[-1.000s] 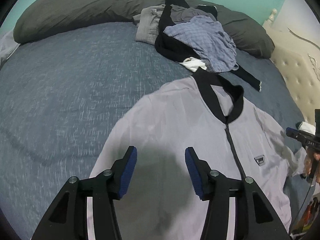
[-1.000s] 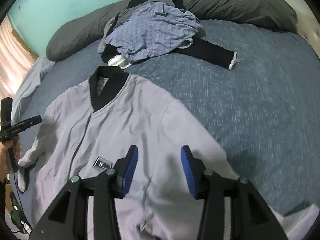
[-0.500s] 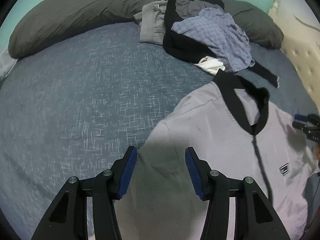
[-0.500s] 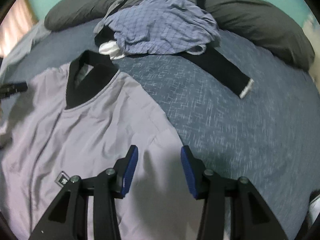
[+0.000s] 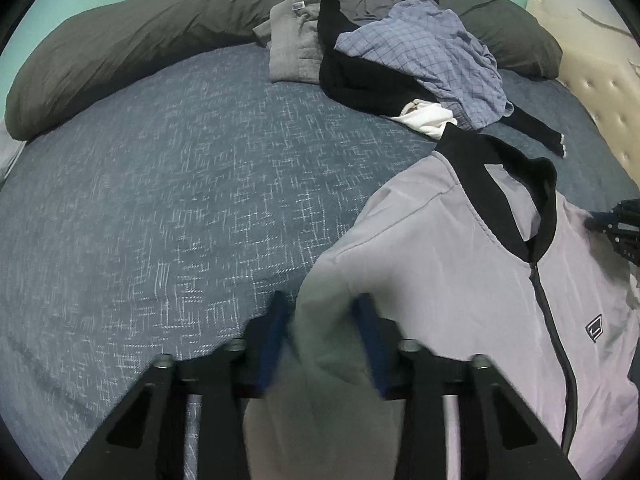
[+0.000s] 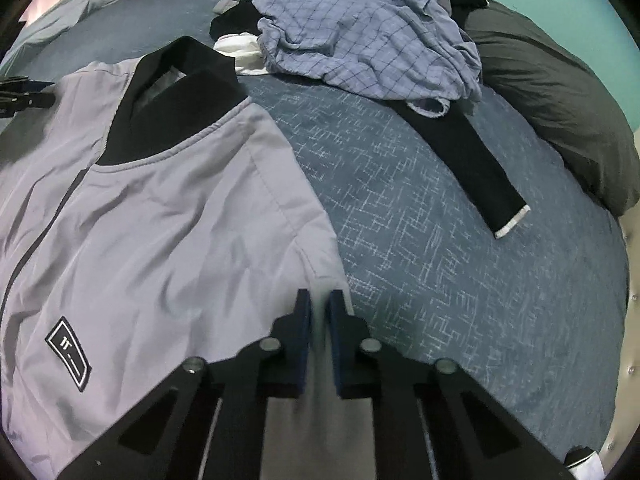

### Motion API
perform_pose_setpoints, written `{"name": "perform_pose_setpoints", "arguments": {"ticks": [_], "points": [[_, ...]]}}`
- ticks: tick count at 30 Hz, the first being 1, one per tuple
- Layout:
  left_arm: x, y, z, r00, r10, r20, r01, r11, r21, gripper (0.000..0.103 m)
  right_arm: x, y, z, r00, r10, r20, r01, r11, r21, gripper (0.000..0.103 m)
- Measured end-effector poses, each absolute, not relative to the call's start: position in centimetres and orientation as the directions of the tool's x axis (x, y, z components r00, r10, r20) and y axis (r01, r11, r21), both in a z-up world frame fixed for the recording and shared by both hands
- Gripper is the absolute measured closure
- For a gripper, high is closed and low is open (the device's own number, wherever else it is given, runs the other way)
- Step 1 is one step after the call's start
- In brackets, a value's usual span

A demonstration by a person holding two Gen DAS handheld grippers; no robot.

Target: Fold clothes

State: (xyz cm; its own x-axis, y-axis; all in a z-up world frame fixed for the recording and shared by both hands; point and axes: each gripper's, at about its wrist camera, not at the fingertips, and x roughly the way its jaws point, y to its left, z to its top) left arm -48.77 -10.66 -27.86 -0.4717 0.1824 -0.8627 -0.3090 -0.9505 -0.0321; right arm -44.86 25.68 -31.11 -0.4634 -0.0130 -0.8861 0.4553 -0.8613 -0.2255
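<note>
Bed (image 5: 168, 184): its blue cover fills the left and centre of the left wrist view, a flat base for laying a garment out.
Left claw (image 5: 322, 340): low centre of that view; my blue pads straddle the jacket's sleeve edge with cloth between them. The frame is blurred there, so I cannot tell whether they are pinching it.
Jacket (image 5: 460, 280): the grey zip jacket lies front up at lower right, black collar toward the pile, spread flat and not folded.
Pile (image 5: 416, 44): checked shirt and dark clothes heaped at upper centre by the pillows, clear of the jacket.
Right claw (image 6: 320, 320): low centre of the right wrist view; my pads are nearly together, clamped on the jacket's other shoulder seam, I judge to lift that side.
</note>
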Motion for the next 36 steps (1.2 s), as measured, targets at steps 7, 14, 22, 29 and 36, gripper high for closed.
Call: {"name": "perform_pose_setpoints", "arguments": {"ticks": [7, 14, 22, 29, 36], "points": [[-49.4, -10.7, -27.1, -0.502, 0.185, -0.845, -0.296, -0.955, -0.033, 0.099, -46.2, 27.3, -29.3, -0.544, -0.029, -0.839, 0.366, -0.908, -0.206, 0.099], [-51.4, -12.2, -26.5, -0.518, 0.182, -0.836, -0.231, -0.971, -0.068, 0.100, -48.4, 29.7, -27.7, -0.585, -0.053, -0.809, 0.261, -0.957, -0.126, 0.099], [-52.6, -12.7, -27.7, -0.515, 0.153, -0.844, -0.178, -0.982, -0.070, 0.100, -50.3, 30.4, -28.6, -0.572, -0.070, -0.817, 0.181, -0.983, -0.042, 0.099], [-53.4, -13.3, -28.4, -0.510, 0.151, -0.847, -0.142, -0.986, -0.090, 0.100, -51.7, 31.3, -29.6, -0.555, -0.080, -0.828, 0.113, -0.993, 0.020, 0.099], [-54.4, -13.5, -29.1, -0.498, 0.135, -0.857, -0.111, -0.990, -0.092, 0.100, -53.0, 32.3, -30.7, -0.529, -0.094, -0.844, 0.030, -0.995, 0.092, 0.099]]}}
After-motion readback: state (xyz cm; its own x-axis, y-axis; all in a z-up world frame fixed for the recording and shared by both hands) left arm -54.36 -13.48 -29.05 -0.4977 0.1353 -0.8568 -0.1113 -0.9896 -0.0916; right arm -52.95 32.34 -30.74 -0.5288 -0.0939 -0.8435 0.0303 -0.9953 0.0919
